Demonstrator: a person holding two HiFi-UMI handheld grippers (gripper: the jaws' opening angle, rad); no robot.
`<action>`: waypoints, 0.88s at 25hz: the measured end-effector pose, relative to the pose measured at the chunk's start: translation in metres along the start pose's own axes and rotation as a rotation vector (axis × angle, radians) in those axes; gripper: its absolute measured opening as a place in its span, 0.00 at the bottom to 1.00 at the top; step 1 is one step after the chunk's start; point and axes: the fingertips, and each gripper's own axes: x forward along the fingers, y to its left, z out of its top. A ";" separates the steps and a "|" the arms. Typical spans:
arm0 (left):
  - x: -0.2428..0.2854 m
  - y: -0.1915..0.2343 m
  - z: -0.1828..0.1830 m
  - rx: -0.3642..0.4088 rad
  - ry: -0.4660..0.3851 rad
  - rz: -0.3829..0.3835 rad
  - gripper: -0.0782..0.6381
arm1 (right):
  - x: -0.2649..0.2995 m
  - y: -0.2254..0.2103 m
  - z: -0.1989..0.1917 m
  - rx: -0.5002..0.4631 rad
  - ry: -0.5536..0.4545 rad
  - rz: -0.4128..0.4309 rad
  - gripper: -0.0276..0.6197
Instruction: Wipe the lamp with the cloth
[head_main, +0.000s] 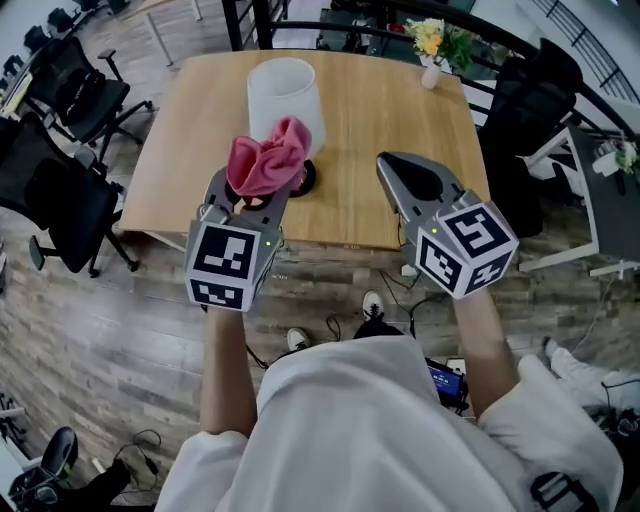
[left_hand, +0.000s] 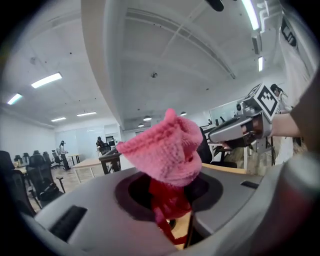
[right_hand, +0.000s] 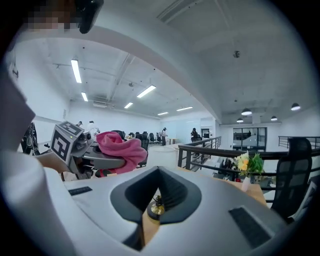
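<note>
The lamp, with a white shade (head_main: 283, 97) on a black base (head_main: 307, 179), stands on the wooden table (head_main: 400, 110). My left gripper (head_main: 258, 196) is shut on a bunched pink cloth (head_main: 268, 158), held up just in front of the lamp's lower part. The left gripper view shows the cloth (left_hand: 167, 150) bulging out above the closed jaws. To the lamp's right, over the table's near edge, my right gripper (head_main: 388, 166) is shut with nothing in it. In the right gripper view the cloth (right_hand: 120, 147) and the shade (right_hand: 161, 156) lie to the left, beyond its jaws.
A small vase of yellow flowers (head_main: 432, 48) stands at the table's far right corner. Black office chairs (head_main: 70, 95) stand to the left and another (head_main: 525, 100) to the right. Cables and the person's shoes (head_main: 372, 303) are on the wooden floor below.
</note>
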 end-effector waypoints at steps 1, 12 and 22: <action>-0.006 0.001 0.003 0.003 -0.018 -0.002 0.34 | -0.003 0.009 0.004 -0.016 -0.009 -0.005 0.06; -0.047 -0.032 0.004 0.048 -0.081 -0.095 0.34 | -0.045 0.062 0.000 -0.062 -0.005 -0.107 0.06; -0.059 -0.057 0.006 0.049 -0.087 -0.125 0.34 | -0.079 0.062 -0.007 -0.074 0.001 -0.180 0.06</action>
